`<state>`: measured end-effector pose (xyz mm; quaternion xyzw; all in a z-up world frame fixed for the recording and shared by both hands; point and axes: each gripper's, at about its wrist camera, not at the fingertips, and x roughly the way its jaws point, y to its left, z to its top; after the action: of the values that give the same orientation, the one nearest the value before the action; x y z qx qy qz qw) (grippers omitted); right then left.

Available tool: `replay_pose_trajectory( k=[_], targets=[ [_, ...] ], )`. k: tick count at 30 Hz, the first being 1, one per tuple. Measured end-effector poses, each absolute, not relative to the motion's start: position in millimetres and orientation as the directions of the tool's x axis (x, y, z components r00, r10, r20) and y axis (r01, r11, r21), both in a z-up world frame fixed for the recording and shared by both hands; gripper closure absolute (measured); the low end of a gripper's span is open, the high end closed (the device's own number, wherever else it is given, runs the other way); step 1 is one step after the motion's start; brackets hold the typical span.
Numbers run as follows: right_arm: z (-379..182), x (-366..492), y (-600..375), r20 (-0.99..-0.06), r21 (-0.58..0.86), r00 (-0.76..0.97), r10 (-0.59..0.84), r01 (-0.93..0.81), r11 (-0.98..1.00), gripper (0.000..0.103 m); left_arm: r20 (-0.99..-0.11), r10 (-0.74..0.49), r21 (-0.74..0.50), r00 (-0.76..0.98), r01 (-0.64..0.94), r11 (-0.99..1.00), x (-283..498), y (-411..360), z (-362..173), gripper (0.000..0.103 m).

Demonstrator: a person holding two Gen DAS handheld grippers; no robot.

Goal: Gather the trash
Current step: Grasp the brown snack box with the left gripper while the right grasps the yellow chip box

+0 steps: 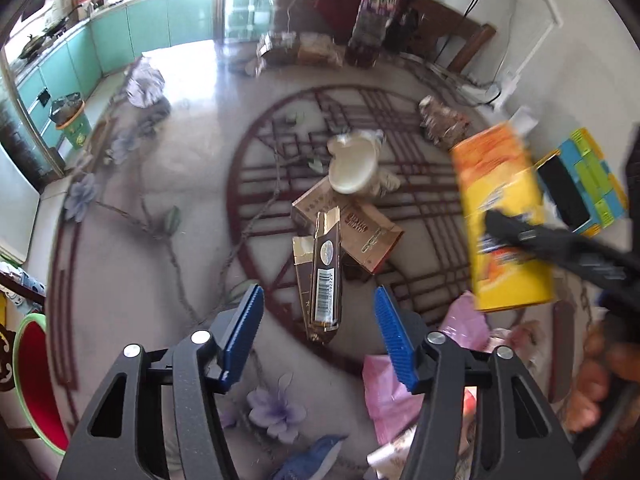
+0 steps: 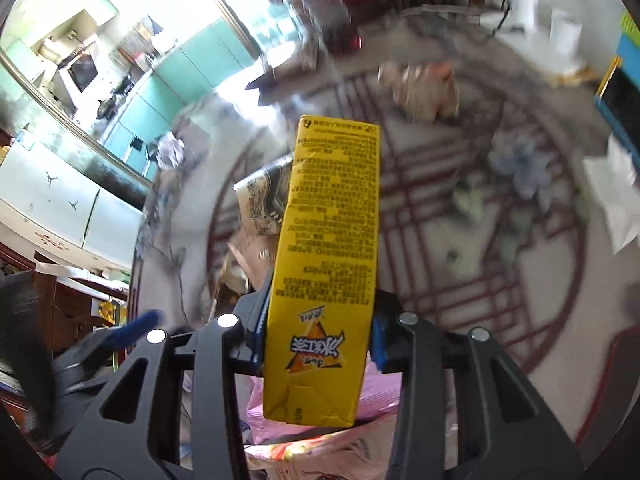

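Right tool (image 2: 316, 340) clamps yellow carton (image 2: 328, 264) above pink bag (image 2: 376, 396); left tool (image 1: 318, 320) wide, empty, over dark box (image 1: 326, 276). Risk: carton released off-centre misses bag.

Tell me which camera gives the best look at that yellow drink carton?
The right wrist view. The yellow carton fills the middle of the frame, sharp enough to show its printed text, clamped between the right gripper's fingers. In the left wrist view the carton sits off to the right, blurred and partly crossed by a dark gripper finger.
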<state>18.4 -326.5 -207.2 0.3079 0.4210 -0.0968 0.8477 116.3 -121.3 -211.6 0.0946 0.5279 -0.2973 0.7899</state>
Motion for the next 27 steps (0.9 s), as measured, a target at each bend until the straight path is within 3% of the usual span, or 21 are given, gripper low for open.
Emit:
replay_pose_trajectory(
  k=[2,3,5,6,27],
  targets=[
    [-199,14,-330,-0.767,0.434,0.636,0.085,0.417,0.798,0.065,-0.903,-0.361,-0.179,0.234,0.560,0.809,123,-131,-225,0.053],
    [-198,18,-332,-0.767,0.431,0.636,0.082,0.417,0.800,0.065,-0.910,-0.355,-0.185,0.214,0.555,0.811,126,-136,-233,0.059],
    [-198,15,-332,-0.770,0.429,0.632,0.081,0.419,0.800,0.065,-0.919,-0.348,-0.195,0.185,0.554,0.810,129,-140,-244,0.085],
    [-197,17,-333,-0.770,0.432,0.632,0.085,0.419,0.798,0.065,-0.920,-0.352,-0.206,0.171,0.553,0.807,130,-141,-247,0.086],
    [-130,13,-269,-0.691,0.392,0.718,0.088,0.269,0.880,0.065,-0.777,-0.449,-0.160,0.442,0.551,0.819,85,-61,-113,0.087]
  ],
)
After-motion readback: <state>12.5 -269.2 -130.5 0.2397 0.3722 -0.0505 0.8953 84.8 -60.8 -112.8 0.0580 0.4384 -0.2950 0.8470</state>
